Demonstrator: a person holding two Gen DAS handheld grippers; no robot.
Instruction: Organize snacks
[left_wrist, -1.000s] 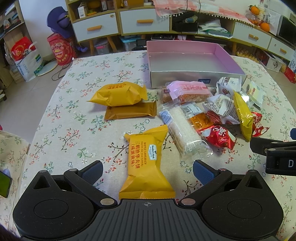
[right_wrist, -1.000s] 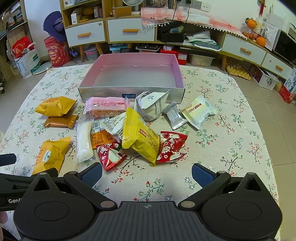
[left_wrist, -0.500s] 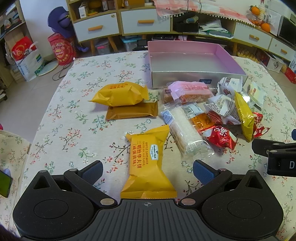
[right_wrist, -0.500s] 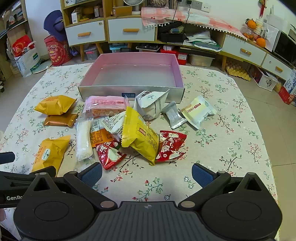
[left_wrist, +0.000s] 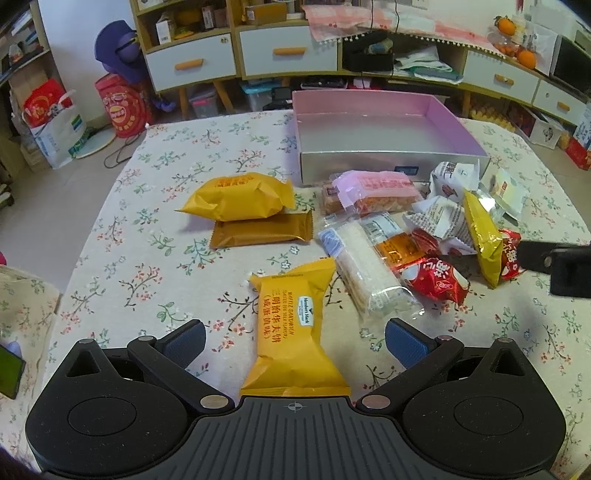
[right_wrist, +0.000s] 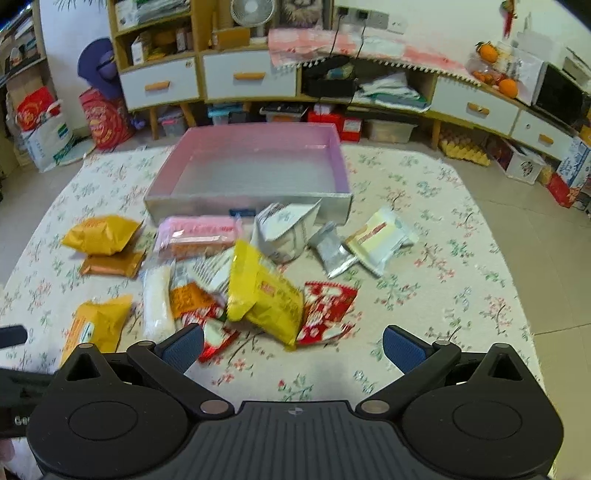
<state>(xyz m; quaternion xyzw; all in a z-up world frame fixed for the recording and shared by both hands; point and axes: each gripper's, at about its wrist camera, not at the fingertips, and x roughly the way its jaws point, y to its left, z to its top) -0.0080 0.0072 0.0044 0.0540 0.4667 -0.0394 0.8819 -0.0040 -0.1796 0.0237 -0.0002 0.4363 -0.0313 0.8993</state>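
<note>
1. Hovering low over the tabletop (left_wrist: 110, 236), the left claw (left_wrist: 294, 341) is spread wide, an orange waffle packet (left_wrist: 291, 328) lying between its fingers, apparently untouched.
2. Right claw (right_wrist: 293, 345) is likewise wide, holding nothing, above the snack pile (right_wrist: 258, 291); that view is blurred.
3. Pink box (right_wrist: 255, 166) sits just behind the pile.

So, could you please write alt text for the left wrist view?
The open left tool straddles an orange-yellow wafer packet on a floral tablecloth. Beyond lie two more orange packets, a mixed snack pile and an empty pink-lined silver box.
</note>
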